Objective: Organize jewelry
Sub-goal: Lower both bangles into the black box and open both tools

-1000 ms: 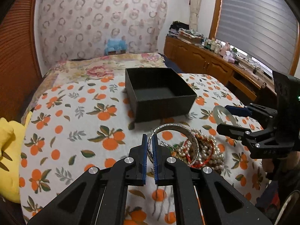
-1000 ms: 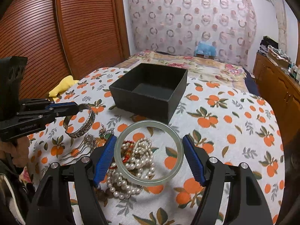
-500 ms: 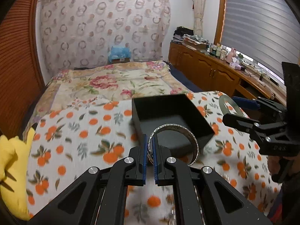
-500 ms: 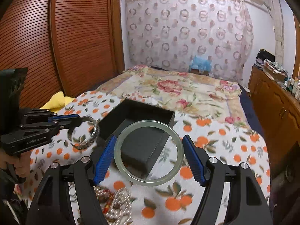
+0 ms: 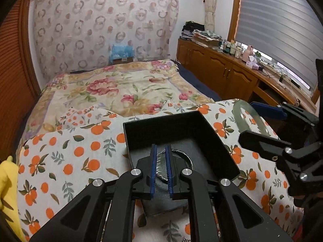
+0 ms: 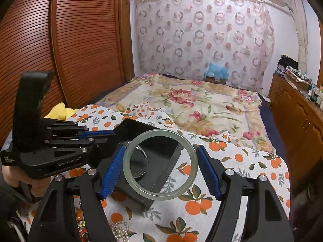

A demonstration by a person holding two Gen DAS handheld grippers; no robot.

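Observation:
An open black box [image 5: 161, 125] [image 6: 129, 126] stands on the orange-print cloth [image 5: 70, 151]. My left gripper [image 5: 160, 149] reaches over the box's near wall and its jaws are opening. The silver bangle [image 5: 161, 171] hangs loose between the blue pads, tilted down onto the box floor; it also shows as the silver bangle [image 6: 139, 174] in the right wrist view. My right gripper [image 6: 160, 151] is shut on a pale green jade bangle [image 6: 161, 195], held flat just above the box's right side. The left wrist view shows that right gripper [image 5: 245, 121] and the jade bangle [image 5: 240, 119] at the right.
A pile of pearl strands [image 6: 119, 230] lies on the cloth near me. A yellow soft item [image 5: 6, 181] sits at the left edge. Beyond the box spreads a floral bedspread [image 5: 121, 88]. Wooden cabinets [image 5: 222, 74] run along the right, and a slatted wooden door [image 6: 80, 50] stands at the left.
Both grippers moved forward from the jewelry pile to the black box. The silver bangle, gripped upright before, has dropped low between the left pads into the box. The jade bangle stays gripped.

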